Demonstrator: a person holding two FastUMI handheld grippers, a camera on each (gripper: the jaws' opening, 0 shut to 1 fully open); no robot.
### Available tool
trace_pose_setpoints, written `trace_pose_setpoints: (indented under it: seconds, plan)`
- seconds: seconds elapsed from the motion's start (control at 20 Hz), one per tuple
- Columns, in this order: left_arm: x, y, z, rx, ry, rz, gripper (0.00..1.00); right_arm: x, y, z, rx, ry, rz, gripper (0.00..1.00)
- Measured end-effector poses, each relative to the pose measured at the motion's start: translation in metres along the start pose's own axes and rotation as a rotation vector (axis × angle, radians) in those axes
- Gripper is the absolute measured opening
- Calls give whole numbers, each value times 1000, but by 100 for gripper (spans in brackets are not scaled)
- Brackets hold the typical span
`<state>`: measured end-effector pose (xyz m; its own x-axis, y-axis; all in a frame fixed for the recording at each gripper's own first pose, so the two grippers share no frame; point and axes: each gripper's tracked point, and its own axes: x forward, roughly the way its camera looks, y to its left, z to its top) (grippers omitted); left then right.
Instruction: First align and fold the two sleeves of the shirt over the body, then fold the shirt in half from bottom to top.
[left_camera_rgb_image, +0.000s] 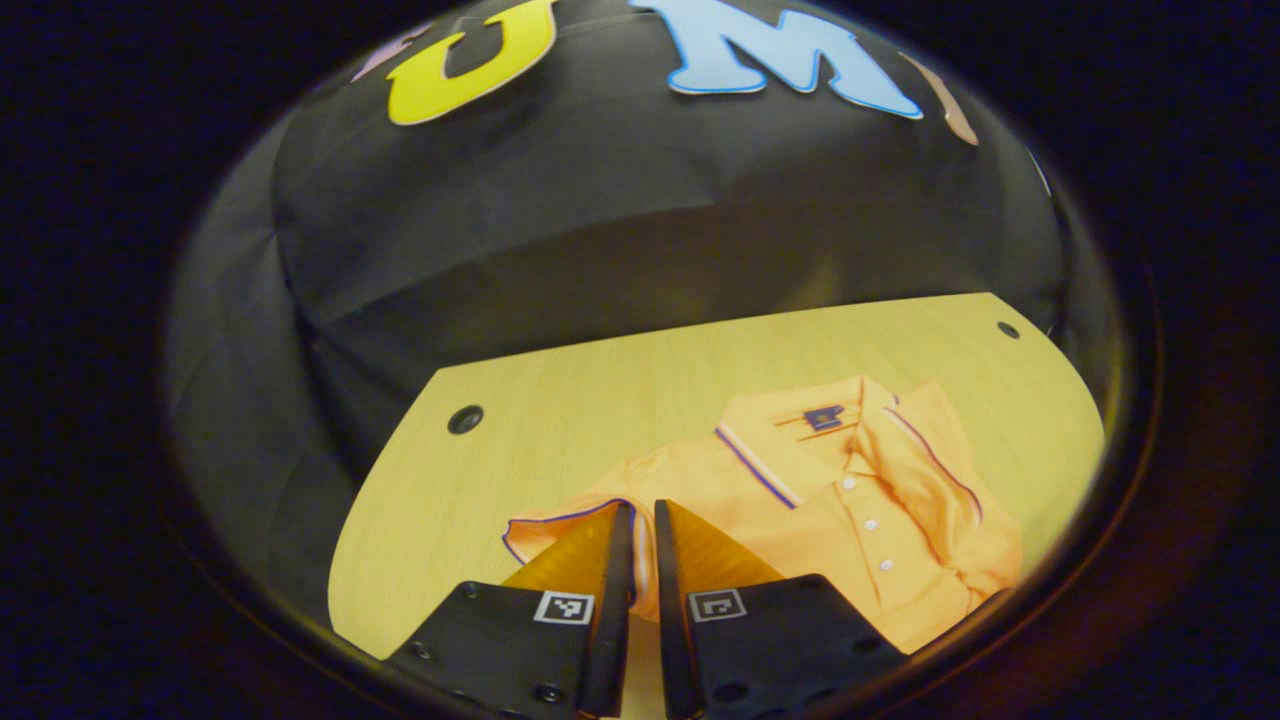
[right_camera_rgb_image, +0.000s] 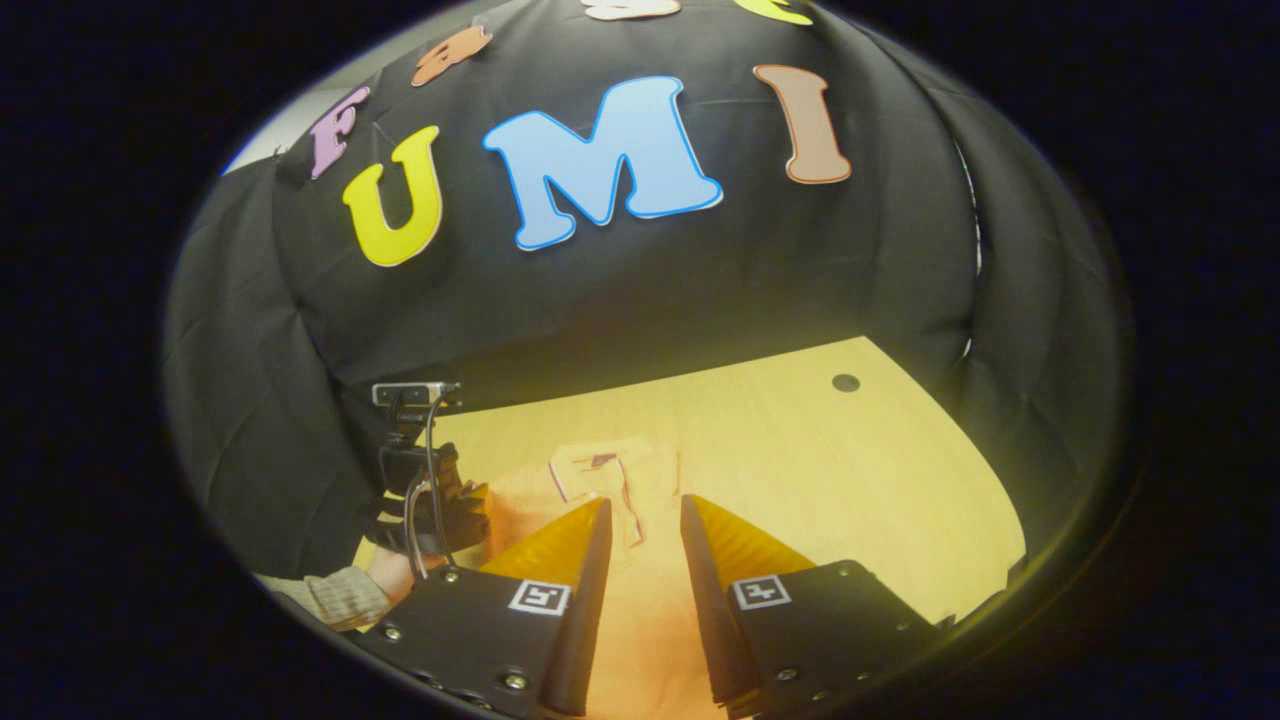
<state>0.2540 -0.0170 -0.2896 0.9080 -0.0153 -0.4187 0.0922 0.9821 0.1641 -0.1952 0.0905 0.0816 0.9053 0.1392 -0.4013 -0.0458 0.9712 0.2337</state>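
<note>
Two grippers are over one orange polo shirt (left_camera_rgb_image: 850, 500) lying on the light wooden table (left_camera_rgb_image: 560, 400).

Left gripper view: the left gripper (left_camera_rgb_image: 644, 520) has its fingers nearly together, a narrow slit between them, above the blue-trimmed cuff of one sleeve (left_camera_rgb_image: 560, 522). Whether any cloth is pinched cannot be told. The shirt lies collar away from the camera, button placket up; the other sleeve is already folded across the body.

Right gripper view: the right gripper (right_camera_rgb_image: 645, 515) stands open with a clear gap, hovering above the shirt body. The left gripper shows at the left edge, held by a hand (right_camera_rgb_image: 395, 572) with a sleeve cuff (right_camera_rgb_image: 340, 597).
</note>
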Motion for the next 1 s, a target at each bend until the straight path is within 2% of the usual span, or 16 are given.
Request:
trace_pose_setpoints:
  seconds: [0.2, 0.25, 0.35, 0.4, 0.45, 0.7, 0.75, 0.8, 0.85, 0.9, 1.0]
  plan:
    - [-10, -64, 20, 96, -34, -103, 21, -1, -5, -1, 19, -5, -29, 45]
    - [-13, -79, 24, 118, -38, -124, 17, -1, -6, -1, 27, -6, -38, 45]
    - [-14, -105, 27, 137, -38, -162, 17, -4, -8, -2, 45, -4, -52, 45]
    - [-15, -113, 26, 138, -29, -169, 7, -5, -9, -2, 52, -5, -59, 45]
    - [-15, -122, 23, 132, -20, -176, 7, -5, -11, -3, 57, -6, -68, 45]
    - [-22, -126, 18, 82, 2, -181, 7, -7, -17, -5, 76, -3, -94, 45]
    - [-25, -122, 18, 73, 2, -175, 16, -8, -17, -8, 78, 2, -92, 45]
    - [-30, -122, 20, 56, 2, -189, 11, -8, -17, -10, 77, 8, -90, 45]
    - [-38, -117, 20, 37, 1, -192, 25, -9, -17, -12, 72, 16, -88, 45]
    - [-47, -117, 20, 12, 2, -211, 34, -9, -17, -15, 64, 26, -84, 45]
    - [-66, -106, 15, -26, 15, -213, 72, -12, -18, -23, 45, 55, -74, 45]
